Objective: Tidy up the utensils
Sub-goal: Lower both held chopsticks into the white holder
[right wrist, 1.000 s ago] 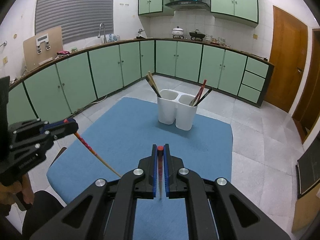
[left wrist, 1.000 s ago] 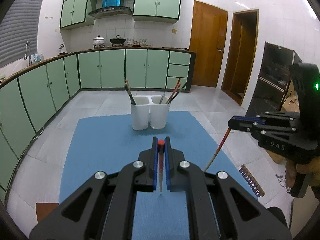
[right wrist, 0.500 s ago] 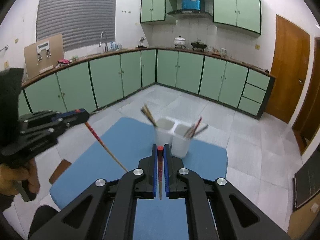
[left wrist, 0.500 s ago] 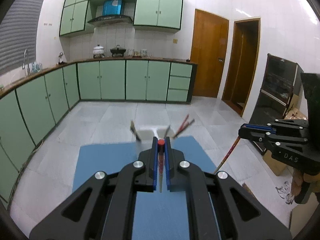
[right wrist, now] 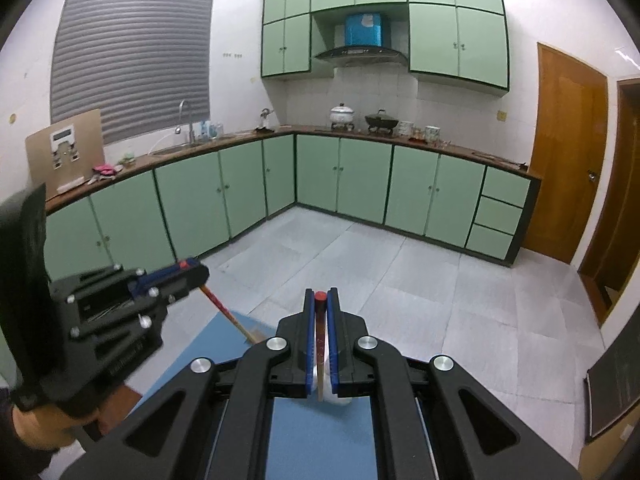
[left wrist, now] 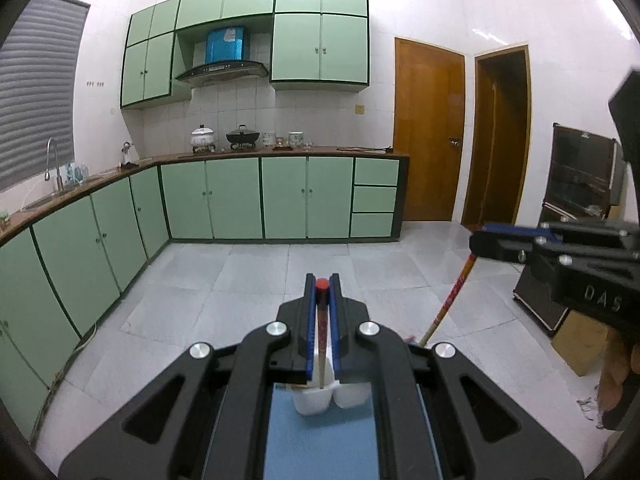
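The left gripper [left wrist: 322, 312] has its blue pads pressed onto a chopstick [left wrist: 321, 336]. That stick's long axis runs down between the fingers: its red cap sits at the fingertips, and its pale tip points down toward the white twin holder [left wrist: 316, 400] below. Seen from the right wrist camera, the same stick slants down and toward the middle of the frame from the gripper's nose, its lower end cut off behind the right gripper's body.

The holder stands on the blue mat [left wrist: 320, 436]. Only its lower walls show between the gripper arms; its rims and whatever it contains are hidden, so which compartment the tip is over cannot be told.

The right gripper [right wrist: 321, 320] likewise pinches a second chopstick [right wrist: 320, 344], red cap up at the fingertips, shaft pointing down over the white holder, which in this view is little more than a sliver. From the left wrist camera this stick hangs down and slightly leftward, patterned red and yellow, its tip lost behind the left gripper's arm.

A hand [left wrist: 618, 376] holding the right gripper is partly visible at the frame edge.
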{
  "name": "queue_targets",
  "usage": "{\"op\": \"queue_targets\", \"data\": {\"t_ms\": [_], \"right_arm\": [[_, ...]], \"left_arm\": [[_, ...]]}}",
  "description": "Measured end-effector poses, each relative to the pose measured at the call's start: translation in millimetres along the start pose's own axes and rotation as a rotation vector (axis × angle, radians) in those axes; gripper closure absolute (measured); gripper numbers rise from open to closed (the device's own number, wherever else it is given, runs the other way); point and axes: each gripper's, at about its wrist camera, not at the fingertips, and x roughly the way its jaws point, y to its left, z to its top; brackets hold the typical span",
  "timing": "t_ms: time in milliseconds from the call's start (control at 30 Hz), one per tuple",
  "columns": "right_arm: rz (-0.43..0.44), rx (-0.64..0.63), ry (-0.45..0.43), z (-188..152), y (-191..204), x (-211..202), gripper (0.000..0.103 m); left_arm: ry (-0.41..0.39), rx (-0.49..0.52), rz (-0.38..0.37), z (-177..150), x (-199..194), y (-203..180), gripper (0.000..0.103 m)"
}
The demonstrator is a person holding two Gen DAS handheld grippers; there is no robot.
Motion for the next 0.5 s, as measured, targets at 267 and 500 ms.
{"op": "queue_targets", "data": {"t_ms": [267, 500], "right_arm": [[-0.041, 0.033, 0.041, -3.1, -20.7, 80.4, 0.097], [-0.032, 0.116, 0.136, -38.2, -46.4, 150.3, 0.097]], "left_arm": [[0.036, 0.024, 0.025, -10.9, 70.0, 4.8, 0.098], [0.119, 0.014, 0.029, -37.6, 120.6, 17.4, 0.098]]}}
